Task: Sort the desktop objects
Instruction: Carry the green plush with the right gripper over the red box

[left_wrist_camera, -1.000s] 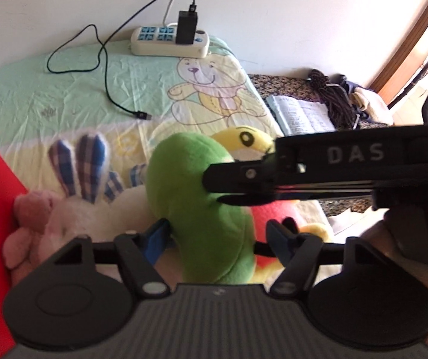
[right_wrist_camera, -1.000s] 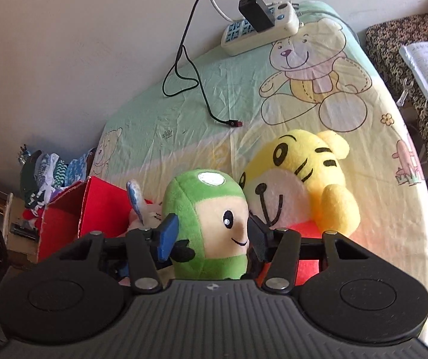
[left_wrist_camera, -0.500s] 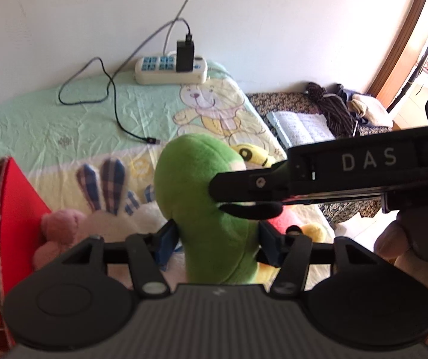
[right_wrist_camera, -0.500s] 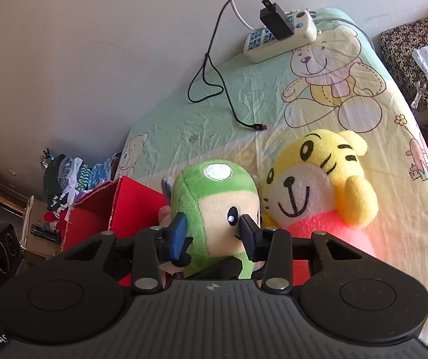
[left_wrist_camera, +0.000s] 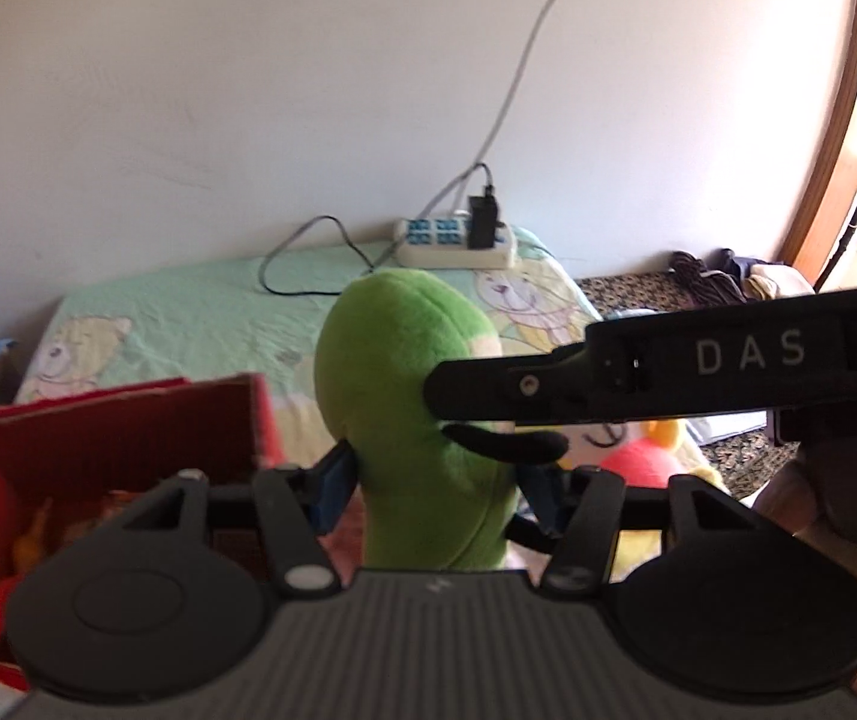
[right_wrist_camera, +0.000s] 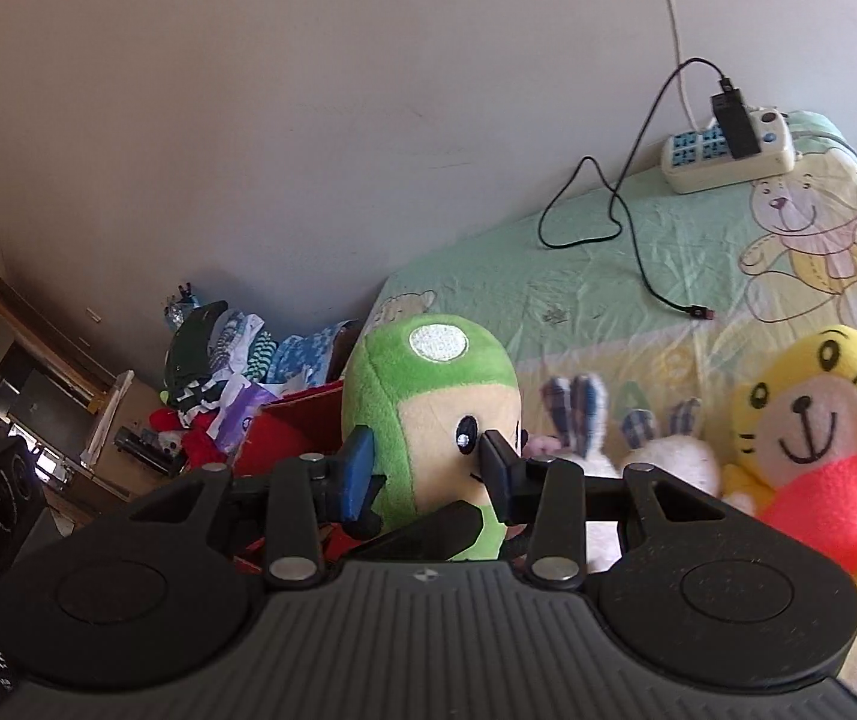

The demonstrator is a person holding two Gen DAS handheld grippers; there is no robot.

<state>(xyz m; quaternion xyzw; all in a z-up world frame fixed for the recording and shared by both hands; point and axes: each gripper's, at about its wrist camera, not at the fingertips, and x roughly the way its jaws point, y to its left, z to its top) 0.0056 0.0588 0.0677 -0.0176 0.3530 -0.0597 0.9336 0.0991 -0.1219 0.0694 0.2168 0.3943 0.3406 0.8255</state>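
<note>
**Green plush aloft beside the box, sorting partly done**

We hold the green, cream-faced mushroom-capped plush toy (right_wrist_camera: pixel 428 420) off the bear-print sheet (right_wrist_camera: pixel 608 300), just beside the open red cardboard box (left_wrist_camera: pixel 128 438), where something red already lies; the yellow tiger plush (right_wrist_camera: pixel 812 444) and the plaid-eared white rabbit plush (right_wrist_camera: pixel 578 420) remain outside. Our left gripper (left_wrist_camera: pixel 434 486) and right gripper (right_wrist_camera: pixel 425 462) each have jaws narrowed and clamped on the green toy's sides.
</note>
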